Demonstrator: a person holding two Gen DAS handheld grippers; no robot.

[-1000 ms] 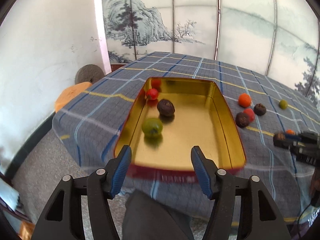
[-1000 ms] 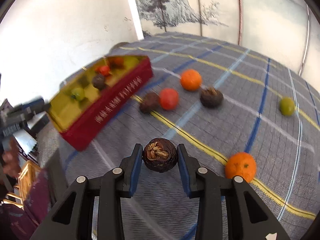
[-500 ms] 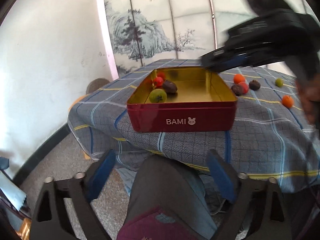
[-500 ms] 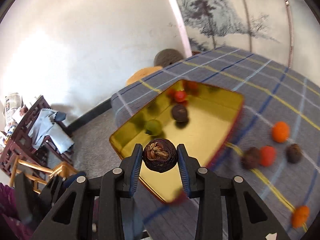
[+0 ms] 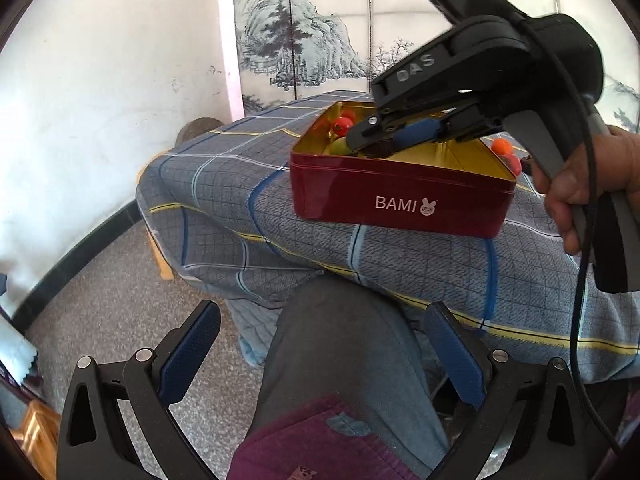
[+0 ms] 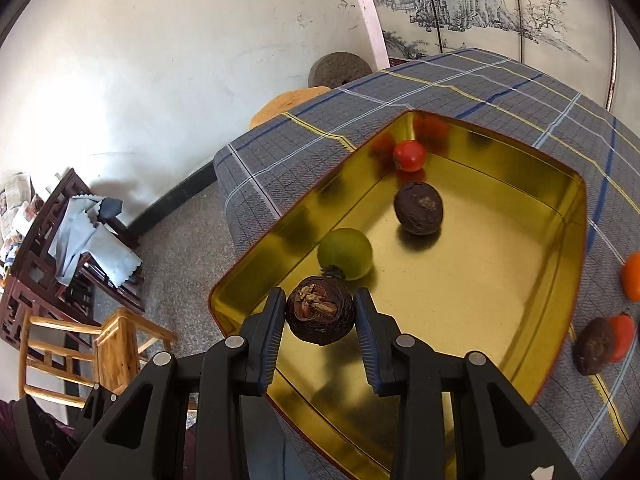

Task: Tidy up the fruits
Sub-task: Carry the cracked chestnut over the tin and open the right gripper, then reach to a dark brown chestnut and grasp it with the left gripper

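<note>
Gold-lined red tin (image 6: 576, 216) now sits under the right gripper (image 6: 320, 314); a sec ago that gripper was over the cloth by the loose fruit. R fingers clamp the dark brown fruit (image 6: 320, 310) above the tin's near corner, so a drop looks next. Left gripper (image 5: 320, 356) has pulled back off the table w/ jaws spread wide, empty. Green fruit (image 6: 346, 252) lies just beyond; the tin's centre floor is free, near rim close below.
</note>
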